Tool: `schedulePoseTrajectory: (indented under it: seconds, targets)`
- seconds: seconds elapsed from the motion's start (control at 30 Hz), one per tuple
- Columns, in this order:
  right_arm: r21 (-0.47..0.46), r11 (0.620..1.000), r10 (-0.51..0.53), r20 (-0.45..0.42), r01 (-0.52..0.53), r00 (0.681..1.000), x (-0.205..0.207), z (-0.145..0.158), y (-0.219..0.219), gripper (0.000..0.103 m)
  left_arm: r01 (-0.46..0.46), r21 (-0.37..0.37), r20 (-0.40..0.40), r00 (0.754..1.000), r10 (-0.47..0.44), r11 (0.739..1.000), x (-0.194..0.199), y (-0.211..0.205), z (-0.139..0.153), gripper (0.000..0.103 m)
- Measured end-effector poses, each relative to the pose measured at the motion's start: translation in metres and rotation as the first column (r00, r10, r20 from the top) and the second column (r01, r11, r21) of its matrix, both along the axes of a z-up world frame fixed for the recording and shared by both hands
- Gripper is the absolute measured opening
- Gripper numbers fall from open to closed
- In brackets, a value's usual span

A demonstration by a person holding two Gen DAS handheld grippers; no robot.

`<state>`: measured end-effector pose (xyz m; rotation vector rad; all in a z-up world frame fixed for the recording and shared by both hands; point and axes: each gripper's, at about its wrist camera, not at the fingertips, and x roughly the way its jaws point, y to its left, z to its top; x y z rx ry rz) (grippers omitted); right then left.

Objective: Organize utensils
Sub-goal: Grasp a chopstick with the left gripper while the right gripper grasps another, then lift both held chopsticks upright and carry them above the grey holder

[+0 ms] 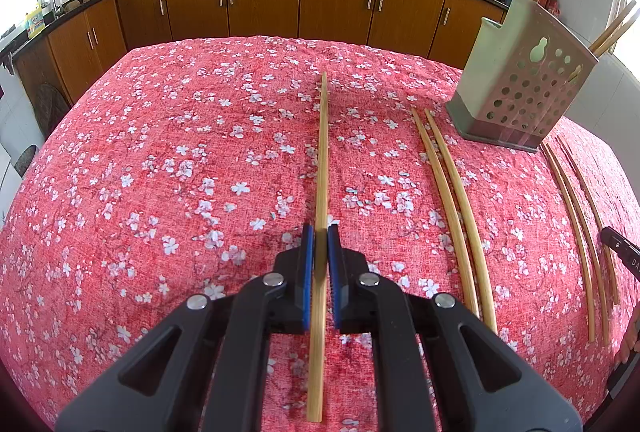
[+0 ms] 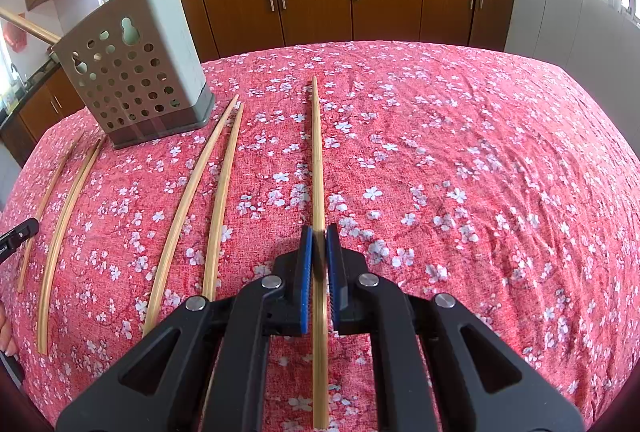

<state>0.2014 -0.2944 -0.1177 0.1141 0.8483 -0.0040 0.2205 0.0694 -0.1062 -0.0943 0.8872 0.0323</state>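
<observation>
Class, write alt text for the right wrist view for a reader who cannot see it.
The right gripper is shut on a bamboo chopstick above a red floral tablecloth. To its left lie four loose chopsticks and a perforated grey utensil holder.

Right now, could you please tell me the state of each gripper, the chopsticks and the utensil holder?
Left gripper: shut on a chopstick.
Right gripper: shut on another chopstick.
Pair of loose chopsticks: lying flat on the tablecloth, between the two grippers.
Utensil holder: standing upright on the tablecloth, a few chopsticks already inside.
</observation>
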Motion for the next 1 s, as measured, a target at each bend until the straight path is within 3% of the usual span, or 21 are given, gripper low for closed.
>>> schedulePoseTrajectory:
  seconds: [0.83, 1.0]
  targets:
    - [0.013, 1.000, -0.006, -0.004, 0.006, 1.000, -0.015, 0.005, 0.002, 0.009, 0.020, 0.077, -0.008, 1.000, -0.020, 0.997, -0.028, -0.010, 0.000, 0.014]
    - [0.011, 1.000, -0.003, -0.003, 0.003, 1.000, -0.019, 0.005, -0.002, 0.008, 0.021, 0.081, -0.008, 1.000, -0.020, 0.997, -0.030, -0.009, 0.000, 0.009]
